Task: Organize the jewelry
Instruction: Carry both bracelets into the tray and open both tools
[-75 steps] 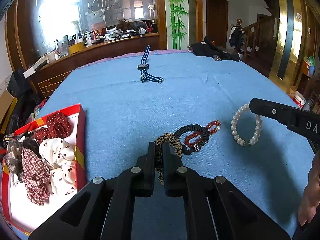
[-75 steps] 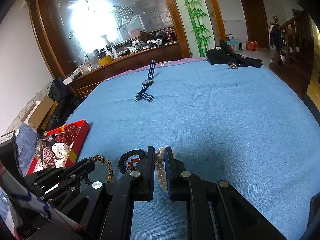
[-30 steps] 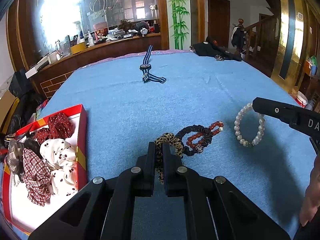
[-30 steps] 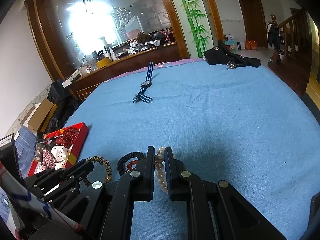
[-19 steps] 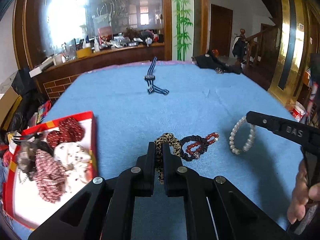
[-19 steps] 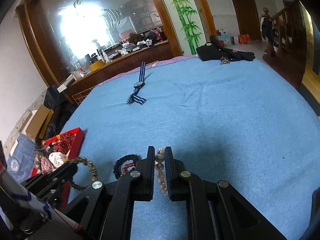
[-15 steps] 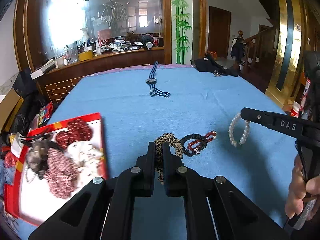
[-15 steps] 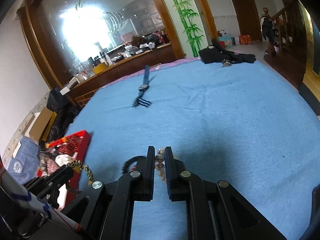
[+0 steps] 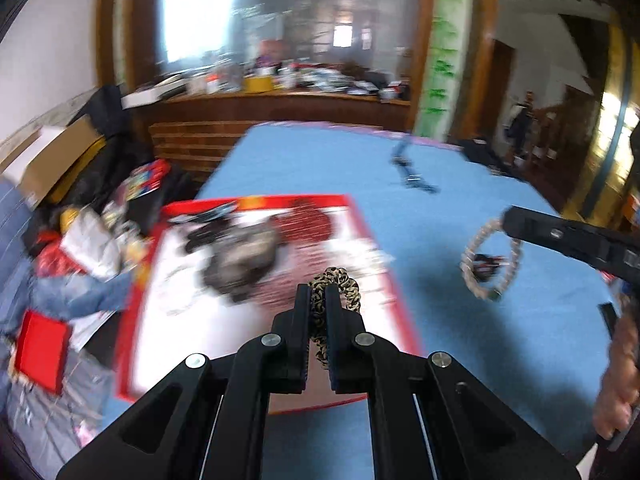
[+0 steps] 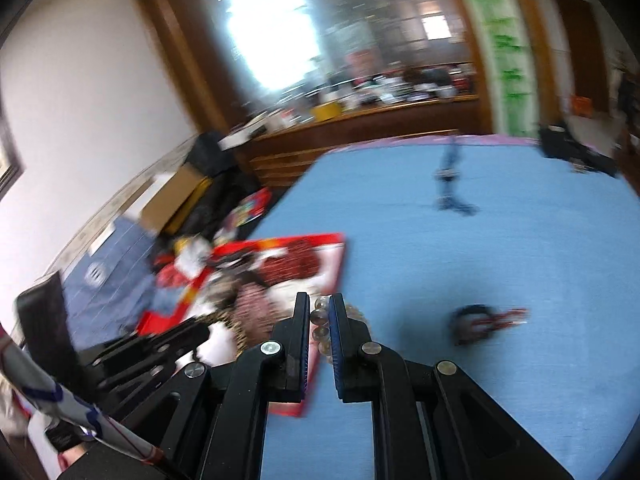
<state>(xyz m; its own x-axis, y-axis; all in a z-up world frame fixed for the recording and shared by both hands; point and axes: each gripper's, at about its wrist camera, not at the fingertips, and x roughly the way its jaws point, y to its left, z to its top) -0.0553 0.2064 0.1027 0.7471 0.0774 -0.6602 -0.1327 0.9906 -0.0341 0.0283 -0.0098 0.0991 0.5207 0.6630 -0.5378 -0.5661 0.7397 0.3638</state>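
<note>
My left gripper [image 9: 318, 294] is shut on a leopard-print scrunchie [image 9: 340, 284] and holds it in the air over the red-rimmed tray [image 9: 376, 248]. My right gripper [image 10: 319, 304] is shut on a pearl bracelet [image 10: 320, 326], which hangs as a loop in the left wrist view [image 9: 488, 258], above the blue cloth to the right of the tray [image 10: 340, 256]. A black scrunchie with a red bead bracelet [image 10: 482, 322] lies on the cloth; it also shows through the pearl loop [image 9: 486, 264]. Both views are blurred.
The tray holds several scrunchies [image 9: 244, 256]. A blue striped watch strap [image 10: 450, 184] lies far back on the blue cloth [image 10: 520, 280]. Boxes and bags [image 9: 72, 184] crowd the floor left of the table. A wooden counter [image 9: 280, 108] stands behind.
Both grippers have lifted their pieces off the cloth and swung left toward the tray. The black scrunchie and red beads stay on the cloth.
</note>
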